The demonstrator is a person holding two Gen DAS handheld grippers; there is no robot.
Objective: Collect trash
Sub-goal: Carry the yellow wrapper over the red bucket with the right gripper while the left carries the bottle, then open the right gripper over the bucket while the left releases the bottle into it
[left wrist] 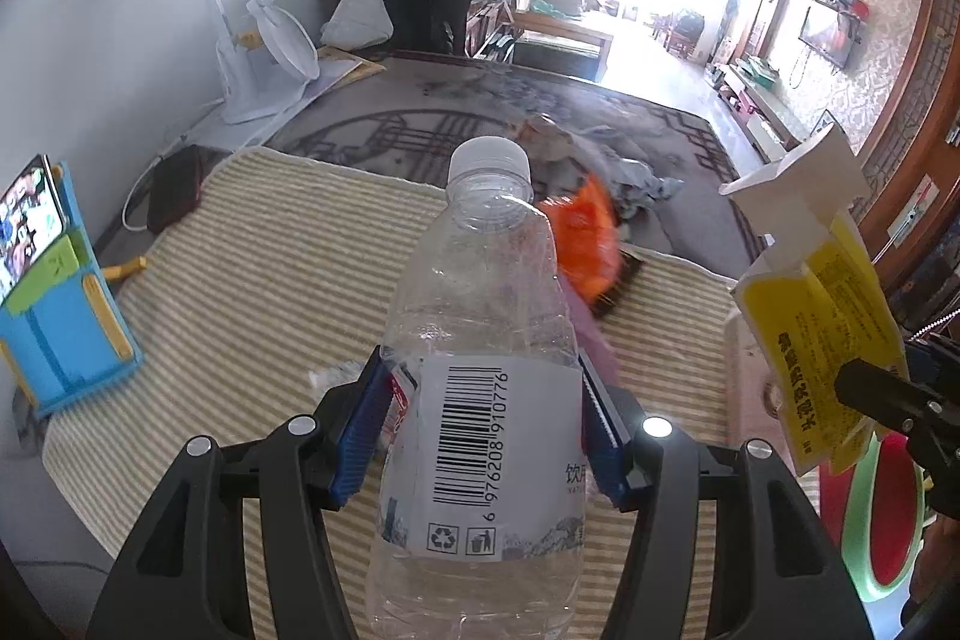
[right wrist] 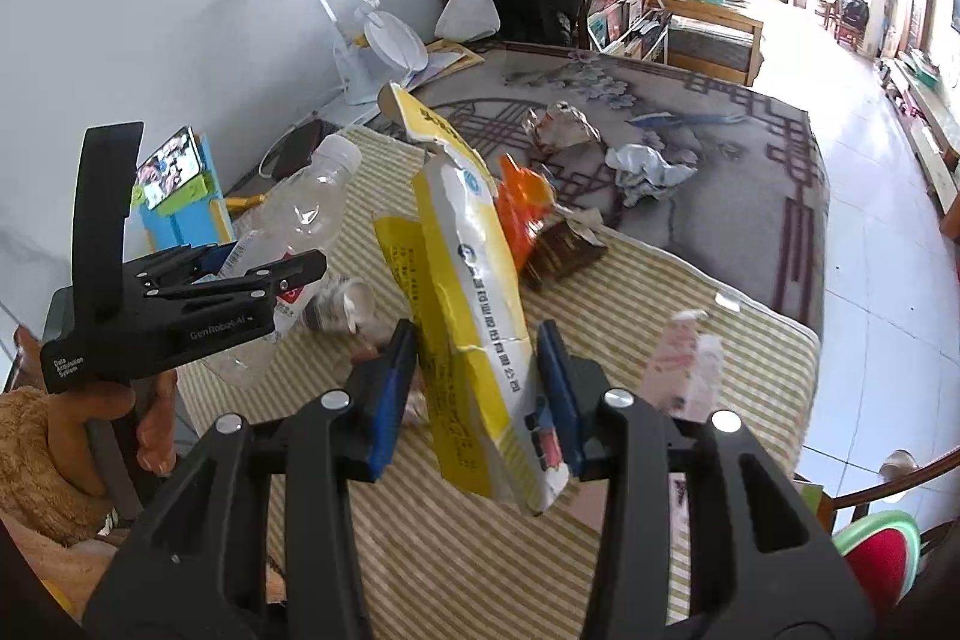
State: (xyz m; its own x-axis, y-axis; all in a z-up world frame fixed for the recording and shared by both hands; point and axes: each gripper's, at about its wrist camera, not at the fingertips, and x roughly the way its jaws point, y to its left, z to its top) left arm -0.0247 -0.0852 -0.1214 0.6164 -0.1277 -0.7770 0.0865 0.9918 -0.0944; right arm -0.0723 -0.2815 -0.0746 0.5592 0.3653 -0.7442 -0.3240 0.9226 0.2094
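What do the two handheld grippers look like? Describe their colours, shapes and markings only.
Both the left gripper and the right gripper are matte black plastic with angular slotted linkage arms, round silver rivets and ribbed blue pads. Seen from the right wrist, the left gripper's body carries white lettering, "GenRobot.AI" and "Data Acquisition System". No cables show.

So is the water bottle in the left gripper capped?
Capped: the water bottle, clamped in the left gripper, has its white cap on.
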